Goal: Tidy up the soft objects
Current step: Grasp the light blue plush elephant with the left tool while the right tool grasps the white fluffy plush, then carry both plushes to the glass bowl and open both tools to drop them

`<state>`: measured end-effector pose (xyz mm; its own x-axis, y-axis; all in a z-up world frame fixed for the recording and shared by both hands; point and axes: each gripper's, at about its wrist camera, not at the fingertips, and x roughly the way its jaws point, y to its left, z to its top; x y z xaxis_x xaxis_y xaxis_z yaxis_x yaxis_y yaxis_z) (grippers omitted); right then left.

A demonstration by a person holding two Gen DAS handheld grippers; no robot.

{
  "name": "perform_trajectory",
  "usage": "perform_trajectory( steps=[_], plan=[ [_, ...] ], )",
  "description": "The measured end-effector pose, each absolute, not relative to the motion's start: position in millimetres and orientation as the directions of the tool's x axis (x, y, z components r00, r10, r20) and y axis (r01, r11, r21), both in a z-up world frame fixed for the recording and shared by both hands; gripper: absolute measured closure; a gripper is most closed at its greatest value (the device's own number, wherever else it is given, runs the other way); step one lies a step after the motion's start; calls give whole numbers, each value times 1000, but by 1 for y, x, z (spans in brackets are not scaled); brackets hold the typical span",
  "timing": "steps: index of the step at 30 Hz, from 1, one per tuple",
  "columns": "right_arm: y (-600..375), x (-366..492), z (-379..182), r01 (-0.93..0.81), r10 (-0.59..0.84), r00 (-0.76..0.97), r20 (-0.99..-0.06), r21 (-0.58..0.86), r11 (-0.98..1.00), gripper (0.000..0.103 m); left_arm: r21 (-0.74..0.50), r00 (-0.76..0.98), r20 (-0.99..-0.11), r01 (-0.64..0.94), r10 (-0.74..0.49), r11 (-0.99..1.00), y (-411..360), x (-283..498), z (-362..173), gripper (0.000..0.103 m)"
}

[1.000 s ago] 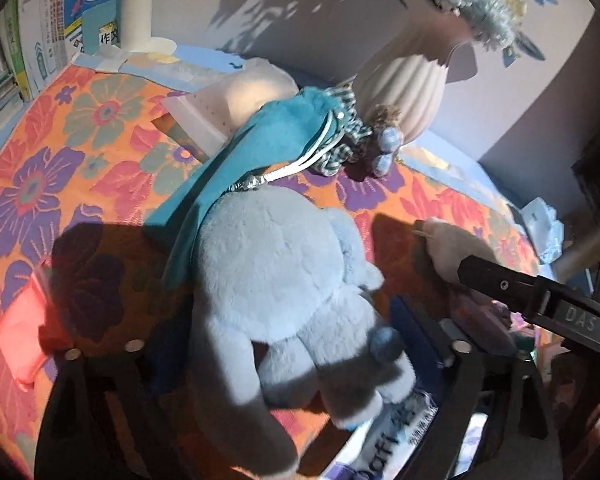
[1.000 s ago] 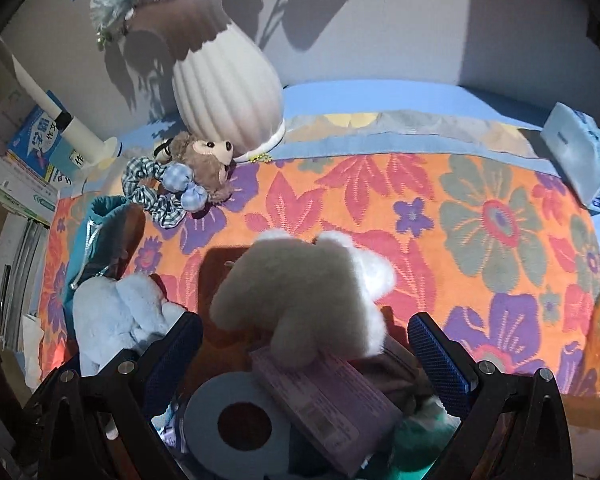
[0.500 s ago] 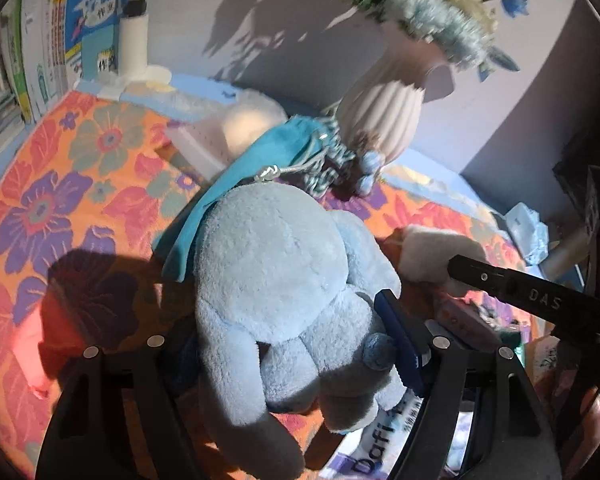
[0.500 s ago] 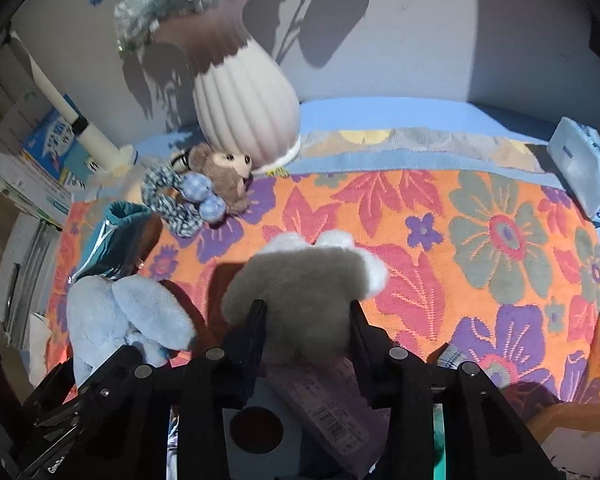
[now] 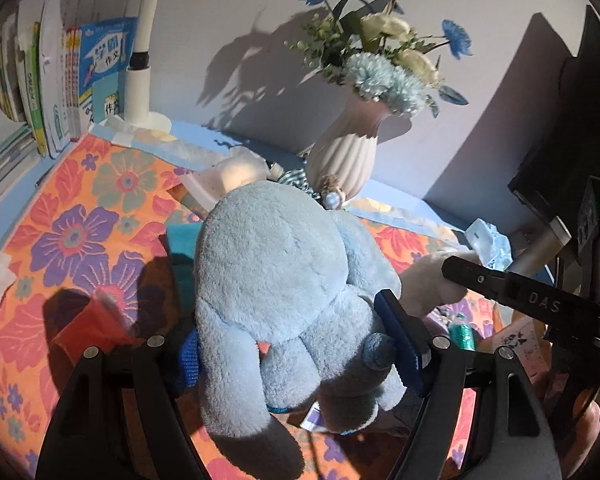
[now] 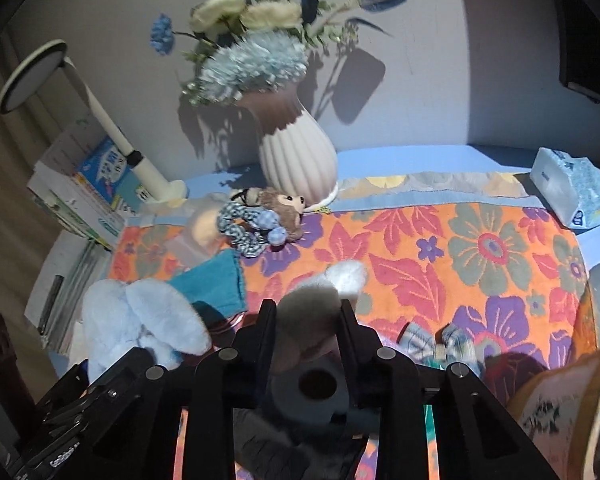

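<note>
My left gripper (image 5: 296, 344) is shut on a light blue plush elephant (image 5: 284, 280) and holds it above the flowered cloth (image 5: 76, 240). The elephant also shows at the left of the right wrist view (image 6: 140, 320). My right gripper (image 6: 308, 312) is shut on a white-grey plush toy (image 6: 320, 296), lifted off the cloth (image 6: 480, 248); that toy (image 5: 428, 284) and the right gripper's finger show at the right of the left wrist view. A small brown plush bear with a checked scrunchie (image 6: 260, 216) lies by the vase. A teal cloth (image 6: 212, 280) lies under the elephant.
A ribbed white vase (image 6: 296, 160) with flowers stands at the back. A lamp base (image 5: 138, 92) and books (image 5: 52, 80) are at the back left. A tissue pack (image 6: 568, 188) lies at the right. A checked bow (image 6: 432, 344) and a tape roll (image 6: 312, 388) lie near the front edge.
Both grippers closed on their plush toys and lifted them. The views rose, showing more of the vase and wall. The pink box under the white toy is out of sight.
</note>
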<state>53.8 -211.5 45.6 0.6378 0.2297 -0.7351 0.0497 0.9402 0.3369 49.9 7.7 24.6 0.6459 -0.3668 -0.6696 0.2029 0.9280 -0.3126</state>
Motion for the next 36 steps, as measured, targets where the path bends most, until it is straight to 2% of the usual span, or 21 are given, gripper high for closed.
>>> perform_trajectory(
  steps=[8, 16, 27, 36],
  plan=[
    [-211, 1, 66, 68, 208, 679, -704, 342, 937, 74, -284, 663, -632, 282, -400, 916, -11, 11, 47, 28],
    [-228, -62, 63, 146, 133, 655, -744, 297, 943, 74, -263, 613, -627, 415, -481, 871, -58, -40, 46, 28],
    [-318, -160, 69, 371, -46, 635, -771, 252, 894, 74, -258, 452, -631, 644, -630, 721, -152, -116, 44, 28],
    [-392, -222, 90, 505, -158, 662, -733, 280, 816, 74, -247, 327, -632, 774, -703, 582, -241, -159, 50, 28]
  ],
)
